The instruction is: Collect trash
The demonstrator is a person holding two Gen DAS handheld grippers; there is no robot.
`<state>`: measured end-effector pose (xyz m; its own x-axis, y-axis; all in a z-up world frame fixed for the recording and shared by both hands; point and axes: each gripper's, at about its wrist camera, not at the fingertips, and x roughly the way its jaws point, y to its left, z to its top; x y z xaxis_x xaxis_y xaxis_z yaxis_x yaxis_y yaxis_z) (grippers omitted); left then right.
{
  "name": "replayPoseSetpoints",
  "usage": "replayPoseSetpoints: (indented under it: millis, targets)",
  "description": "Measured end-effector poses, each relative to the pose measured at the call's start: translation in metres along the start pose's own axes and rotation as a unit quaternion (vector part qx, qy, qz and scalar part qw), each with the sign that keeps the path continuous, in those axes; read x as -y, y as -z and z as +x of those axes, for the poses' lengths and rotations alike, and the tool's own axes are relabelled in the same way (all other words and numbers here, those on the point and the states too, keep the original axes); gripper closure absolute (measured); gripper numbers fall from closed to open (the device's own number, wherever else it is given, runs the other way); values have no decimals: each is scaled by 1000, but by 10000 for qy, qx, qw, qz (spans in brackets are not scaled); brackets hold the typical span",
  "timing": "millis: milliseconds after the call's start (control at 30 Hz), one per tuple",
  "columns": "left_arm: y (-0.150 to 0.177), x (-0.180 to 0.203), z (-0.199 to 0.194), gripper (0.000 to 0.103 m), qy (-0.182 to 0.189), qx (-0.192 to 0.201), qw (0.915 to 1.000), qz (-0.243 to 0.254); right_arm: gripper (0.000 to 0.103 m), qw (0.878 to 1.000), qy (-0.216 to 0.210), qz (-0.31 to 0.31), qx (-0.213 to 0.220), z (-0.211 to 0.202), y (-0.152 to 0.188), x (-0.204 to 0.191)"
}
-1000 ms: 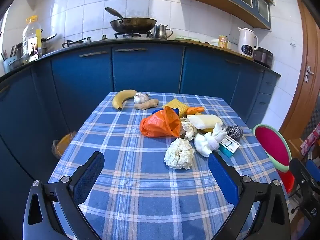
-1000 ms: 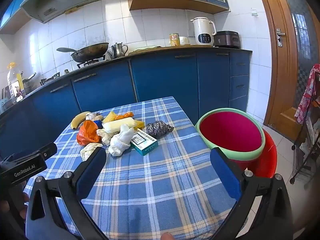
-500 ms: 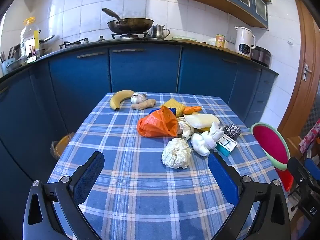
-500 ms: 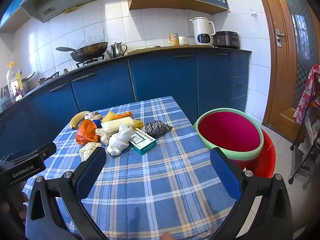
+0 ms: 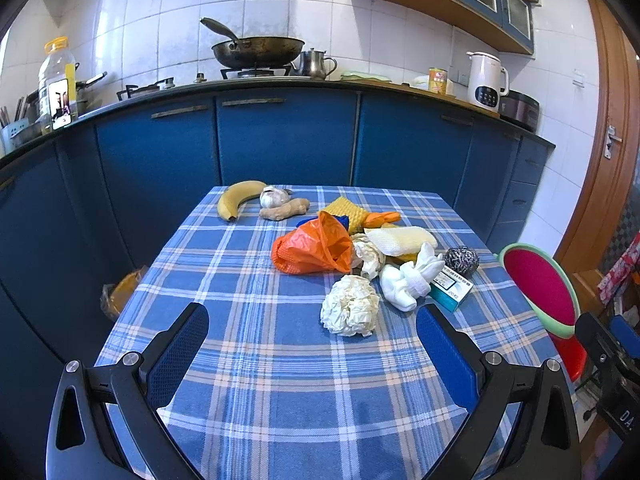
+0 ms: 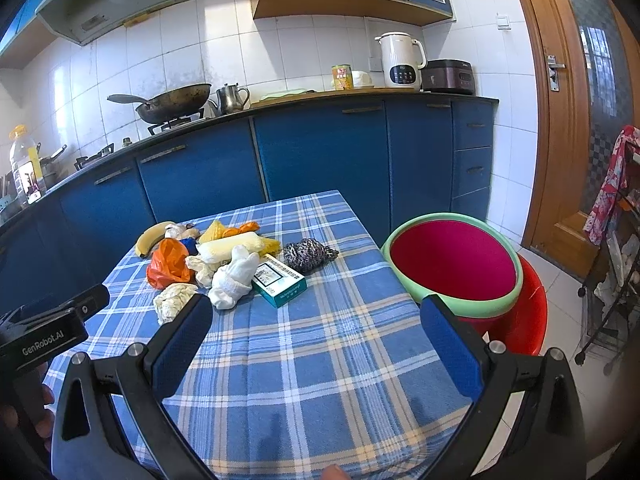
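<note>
step: reach for first trash | left gripper (image 5: 312,336): jaws wide apart, empty; crumpled paper ball (image 5: 350,310) at its 12 o'clock on checked tablecloth (image 5: 248,280), no long axis | right gripper (image 6: 316,320): wide, empty; teal carton (image 6: 280,282) long axis runs 10-to-4 | advice: straddle ball, close gently | basin (image 6: 454,262) at 2 o'clock.

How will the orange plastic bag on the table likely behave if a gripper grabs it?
The orange plastic bag looks thin and crumpled, so it will probably collapse and hang floppy. It seems empty, hence likely very light. Its glossy film may slip between the pads.
</note>
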<state>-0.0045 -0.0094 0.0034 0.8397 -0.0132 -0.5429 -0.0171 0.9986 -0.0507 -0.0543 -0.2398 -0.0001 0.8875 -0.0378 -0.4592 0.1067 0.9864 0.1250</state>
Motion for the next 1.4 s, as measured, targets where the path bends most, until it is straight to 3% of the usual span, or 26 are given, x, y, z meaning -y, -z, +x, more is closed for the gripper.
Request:
replayPoseSetpoints:
  millis: [1400]
  targets:
    - [1,-1,1,0,-2,-8,10000,25,1,10000,40,11,7,-2,0,4]
